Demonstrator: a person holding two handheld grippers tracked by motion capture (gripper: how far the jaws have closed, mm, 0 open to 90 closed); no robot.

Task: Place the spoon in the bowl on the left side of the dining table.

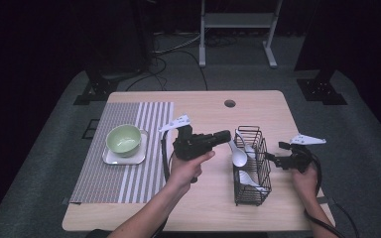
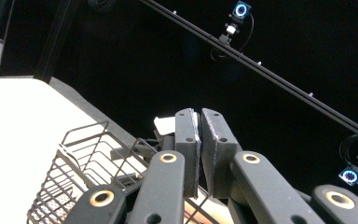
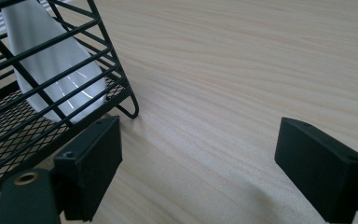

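With my left gripper point(image 1: 222, 136) fingers closed on nothing at the wire basket's point(image 1: 252, 191) left rim, beside the nearest white spoon point(image 1: 237, 155), whose long axis slants up toward them, my right gripper point(image 3: 198, 161) gapes empty on the tabletop point(image 3: 242, 70).

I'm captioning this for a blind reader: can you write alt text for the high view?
A person's left tongs hold a white spoon over a black wire basket on a wooden table. The right tongs rest open beside the basket.
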